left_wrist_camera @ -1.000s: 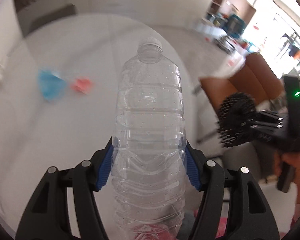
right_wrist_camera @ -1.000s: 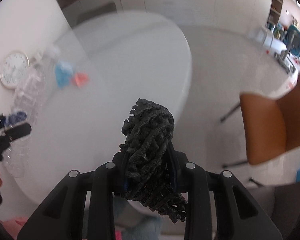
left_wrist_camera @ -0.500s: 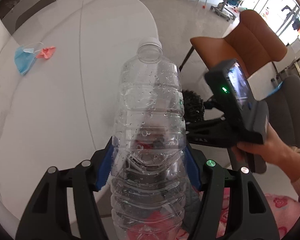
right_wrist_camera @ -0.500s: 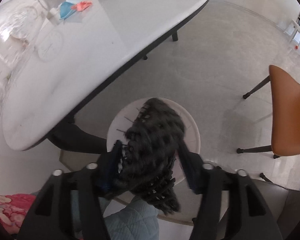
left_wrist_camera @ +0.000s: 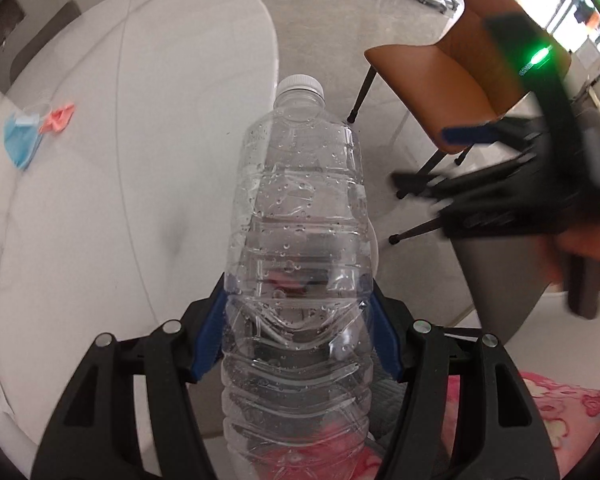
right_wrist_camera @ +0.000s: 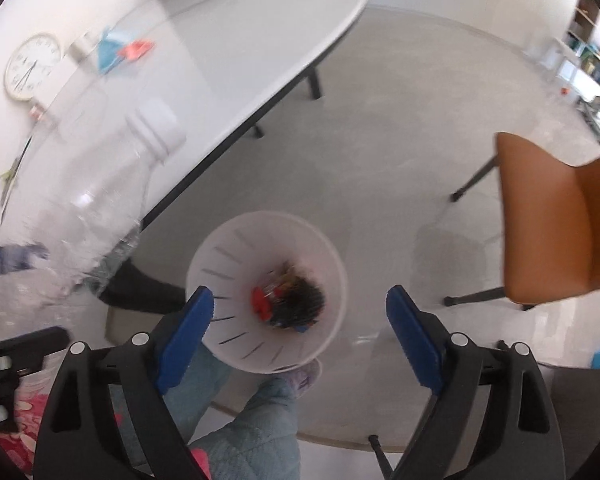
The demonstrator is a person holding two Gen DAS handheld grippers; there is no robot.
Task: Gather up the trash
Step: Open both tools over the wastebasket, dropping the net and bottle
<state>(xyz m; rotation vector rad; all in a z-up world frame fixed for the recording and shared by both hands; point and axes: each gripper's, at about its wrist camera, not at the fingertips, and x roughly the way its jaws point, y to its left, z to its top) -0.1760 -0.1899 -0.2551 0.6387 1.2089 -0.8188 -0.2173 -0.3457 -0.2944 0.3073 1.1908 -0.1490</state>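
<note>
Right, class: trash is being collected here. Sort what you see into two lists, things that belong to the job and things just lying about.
Job: bottle in left claw; bin; black mesh in bin; mask; pink scrap; right claw, opening, nothing between its pads.

Lying about: chair; clock; table.

A white oval table (left_wrist_camera: 132, 152) is shown, on which a blue face mask (left_wrist_camera: 20, 140) and a crumpled pink scrap (left_wrist_camera: 58, 118) lie touching near its far edge. On the grey floor (right_wrist_camera: 400, 128), a white slotted bin (right_wrist_camera: 220, 264) and an orange chair (right_wrist_camera: 556, 232) are set.
</note>
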